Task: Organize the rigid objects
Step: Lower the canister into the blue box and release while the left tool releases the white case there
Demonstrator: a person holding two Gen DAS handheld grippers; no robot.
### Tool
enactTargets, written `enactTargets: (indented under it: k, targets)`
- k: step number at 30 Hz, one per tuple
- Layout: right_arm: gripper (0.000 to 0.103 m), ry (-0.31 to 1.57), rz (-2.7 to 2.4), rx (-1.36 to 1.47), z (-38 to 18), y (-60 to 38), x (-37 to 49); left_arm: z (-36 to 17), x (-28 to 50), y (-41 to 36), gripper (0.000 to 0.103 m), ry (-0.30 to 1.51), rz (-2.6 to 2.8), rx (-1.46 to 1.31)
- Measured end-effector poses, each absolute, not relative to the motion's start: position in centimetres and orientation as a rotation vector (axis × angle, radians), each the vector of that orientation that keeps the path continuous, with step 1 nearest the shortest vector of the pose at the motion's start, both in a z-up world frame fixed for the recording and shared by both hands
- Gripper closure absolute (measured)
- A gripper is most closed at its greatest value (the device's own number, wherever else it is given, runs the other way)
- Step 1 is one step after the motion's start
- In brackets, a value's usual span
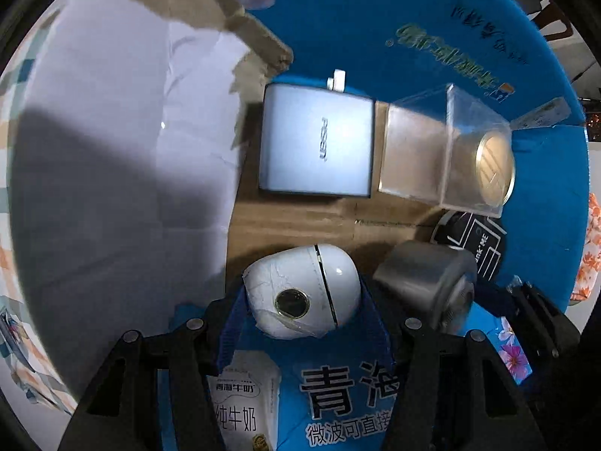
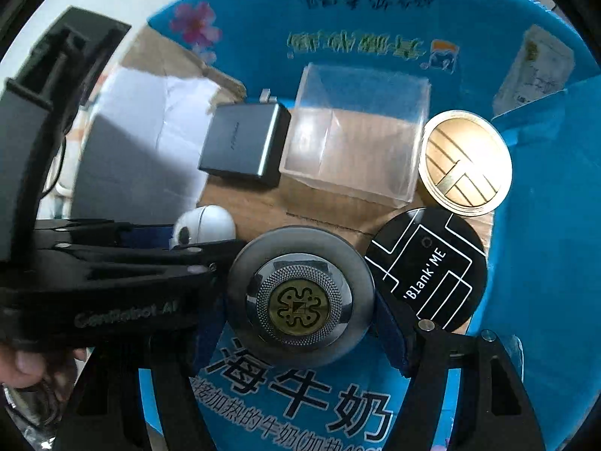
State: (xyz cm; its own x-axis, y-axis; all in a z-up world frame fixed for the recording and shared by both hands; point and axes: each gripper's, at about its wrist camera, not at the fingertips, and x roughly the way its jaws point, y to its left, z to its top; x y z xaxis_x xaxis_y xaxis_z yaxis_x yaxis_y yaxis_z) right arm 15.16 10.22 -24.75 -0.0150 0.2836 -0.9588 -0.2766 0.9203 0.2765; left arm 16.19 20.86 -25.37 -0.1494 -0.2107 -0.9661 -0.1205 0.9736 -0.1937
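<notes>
blue milk carton box [image 2: 544,225], opened, its brown cardboard floor holding every object; white paper [image 1: 112,150] lies along its left side. clear plastic cube [image 2: 353,150] stands at the rear centre, touching the grey charger [image 1: 315,143] on its left; the charger lies flat, its long axis running front to back, its plug prong [image 1: 336,79] pointing at the rear wall. a gold round tin [image 2: 465,161] leans tilted just right of the cube, face toward the camera. a black round disc [image 2: 428,267] marked "blank me" lies in front of the tin, overlapping its lower edge. grey cylindrical shaver [image 2: 300,293], axis pointing toward the right wrist camera, foil head facing the lens, sits clamped between the fingers of the right gripper [image 2: 300,300], beside the disc. white egg-shaped earbud case [image 1: 304,293], long axis roughly left to right, lid seam upright, is gripped between the fingers of the left gripper [image 1: 304,300], just left of the shaver and in front of the charger.
</notes>
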Motion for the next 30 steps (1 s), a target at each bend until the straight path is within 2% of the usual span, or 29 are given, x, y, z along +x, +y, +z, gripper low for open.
enactTargets:
  k: [3,6,10,14,15,16,17,20,30]
  targets:
    - [0.028,1.516,0.444,-0.063,-24.8,11.1,15.1,-25.6,16.0,20.8,0.048,1.733,-0.068,-0.231]
    - [0.027,1.52,0.435,-0.084,-24.7,11.2,15.1,-25.3,15.8,20.6,0.042,1.727,-0.058,-0.208]
    - [0.019,1.533,0.422,-0.059,-24.3,10.7,15.5,-24.6,15.5,20.8,0.039,1.692,-0.041,-0.214]
    - [0.018,1.529,0.377,-0.064,-23.6,8.8,15.6,-23.5,14.8,21.1,0.035,1.631,-0.002,-0.241]
    - [0.017,1.525,0.361,-0.07,-23.4,8.3,15.5,-23.1,14.5,20.9,0.024,1.616,0.0,-0.24]
    - [0.014,1.52,0.343,-0.076,-23.1,7.7,15.4,-22.9,14.1,20.4,0.006,1.609,-0.012,-0.254]
    - [0.012,1.518,0.327,-0.085,-22.9,7.4,15.3,-22.7,13.9,20.1,0.0,1.607,-0.013,-0.252]
    - [0.007,1.504,0.283,-0.101,-22.1,5.9,14.7,-21.5,13.1,18.7,0.0,1.562,0.037,-0.141]
    - [0.005,1.453,0.215,-0.074,-17.8,2.6,11.8,-16.5,10.5,16.4,0.0,1.477,0.044,-0.074]
